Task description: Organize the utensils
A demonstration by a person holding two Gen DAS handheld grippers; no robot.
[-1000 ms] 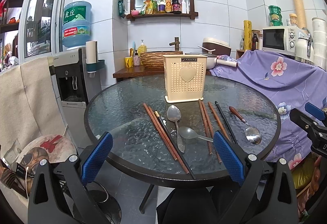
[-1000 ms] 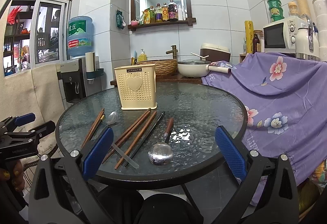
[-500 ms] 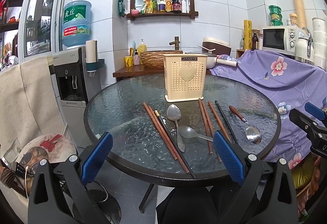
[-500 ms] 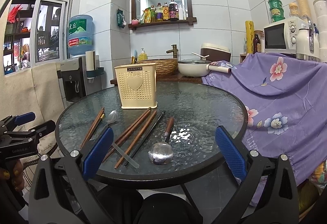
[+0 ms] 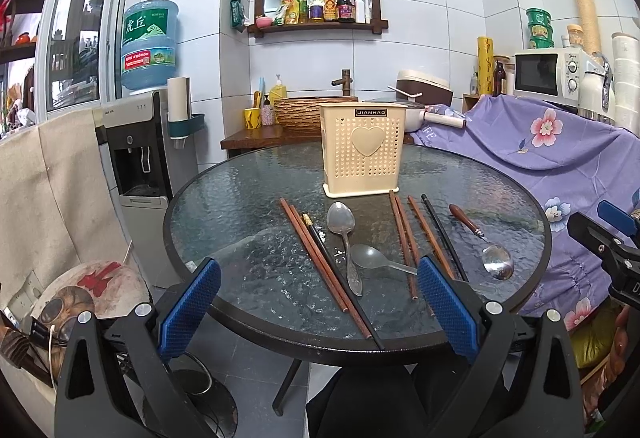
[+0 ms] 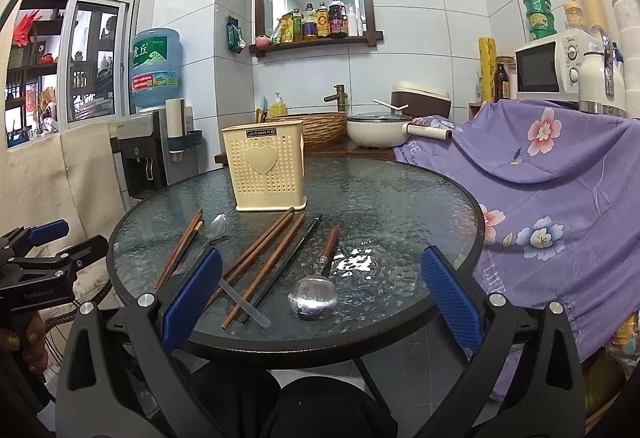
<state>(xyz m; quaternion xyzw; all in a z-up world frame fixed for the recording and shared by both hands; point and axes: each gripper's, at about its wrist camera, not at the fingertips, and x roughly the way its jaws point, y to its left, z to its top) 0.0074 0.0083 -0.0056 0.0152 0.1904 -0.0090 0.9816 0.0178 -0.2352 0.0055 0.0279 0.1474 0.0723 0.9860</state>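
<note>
Utensils (image 5: 340,238) on table — beyond both open claws

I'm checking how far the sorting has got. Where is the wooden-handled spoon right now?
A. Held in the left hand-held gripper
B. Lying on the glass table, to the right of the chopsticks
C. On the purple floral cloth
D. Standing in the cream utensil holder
B: the wooden-handled spoon lies flat on the glass table, right of the chopsticks and apart from the cream utensil holder; both hand-held grippers are open and empty.

utensils (image 5: 362,238) on glass table (image 5: 240,222), tool (image 5: 318,304) agape
</note>
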